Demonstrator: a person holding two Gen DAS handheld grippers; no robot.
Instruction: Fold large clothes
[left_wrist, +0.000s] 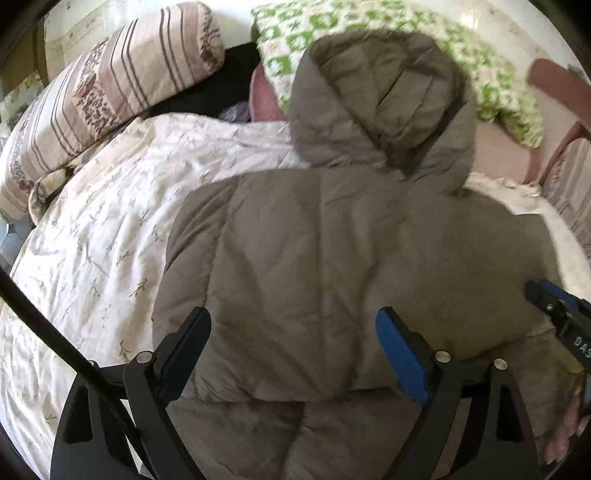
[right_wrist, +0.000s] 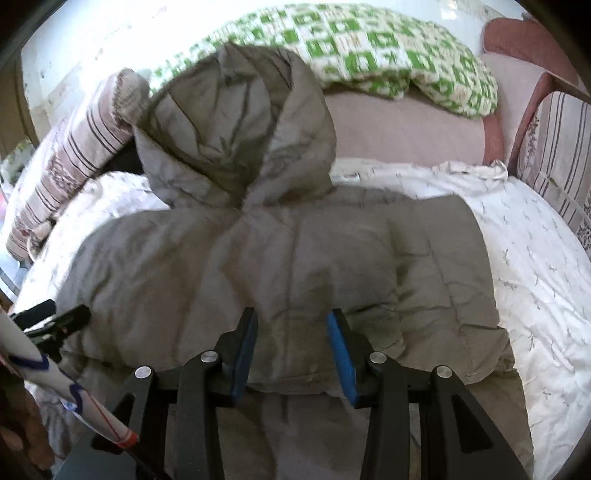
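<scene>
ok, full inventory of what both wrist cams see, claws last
puffer jacket: 1, grey-brown, hooded, spread on the bed, hood towards the far side
bedspread: 1, white with small sprig print, under the jacket
striped pillow: 1, cream with brown stripes, far left
green-patterned quilt: 1, green and white, far side behind the hood
chair: 1, reddish-pink, far right
left claw: 1, black with blue pads, wide open over the jacket's near part
right claw: 1, black with blue pads, part open over the jacket, nothing gripped
</scene>
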